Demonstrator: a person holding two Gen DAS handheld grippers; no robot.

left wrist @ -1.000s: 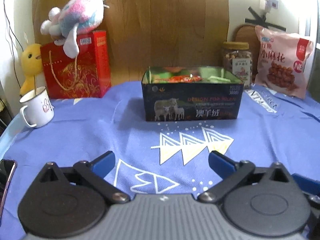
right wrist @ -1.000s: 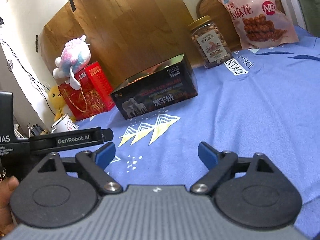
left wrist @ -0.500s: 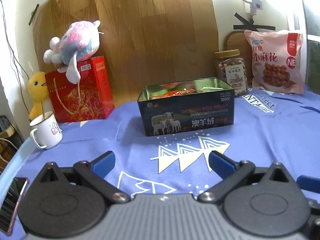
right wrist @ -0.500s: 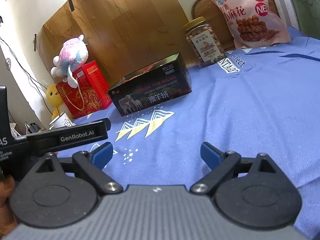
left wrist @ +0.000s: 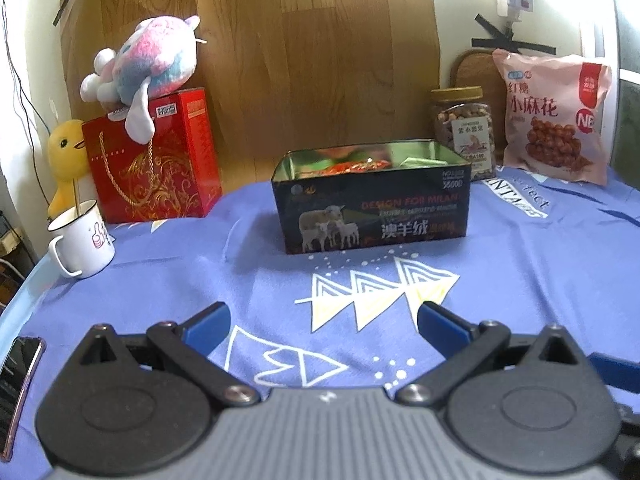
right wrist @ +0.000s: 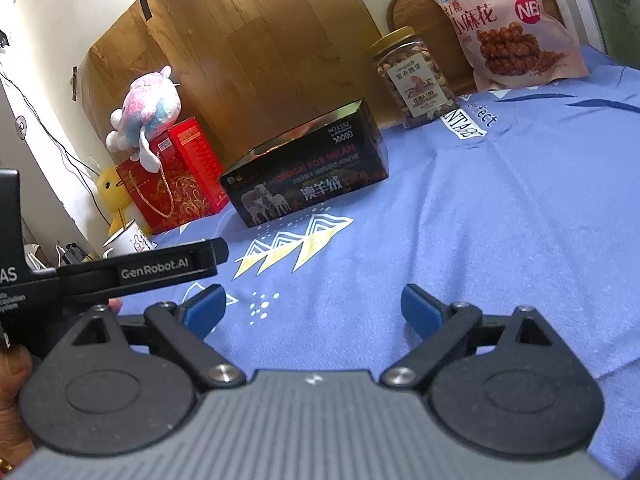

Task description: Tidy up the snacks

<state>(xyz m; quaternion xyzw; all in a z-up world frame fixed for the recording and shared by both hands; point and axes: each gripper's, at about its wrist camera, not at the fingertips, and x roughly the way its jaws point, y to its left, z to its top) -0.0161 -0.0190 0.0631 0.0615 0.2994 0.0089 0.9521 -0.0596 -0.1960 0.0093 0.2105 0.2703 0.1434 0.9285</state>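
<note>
A black open tin box with sheep on its front stands mid-table and holds red and green snack packets. It also shows in the right wrist view. A jar of nuts and a pink snack bag stand behind it at the right. My left gripper is open and empty, well short of the box. My right gripper is open and empty over the blue cloth. The left gripper's body shows beside it.
A red gift bag with a plush toy on top stands at the back left, with a yellow duck and a white mug. A phone lies at the left table edge. A wooden board backs the table.
Both grippers have drawn back and tilted up a little, so the box and snacks sit lower and farther in view. Both stay open and empty.
</note>
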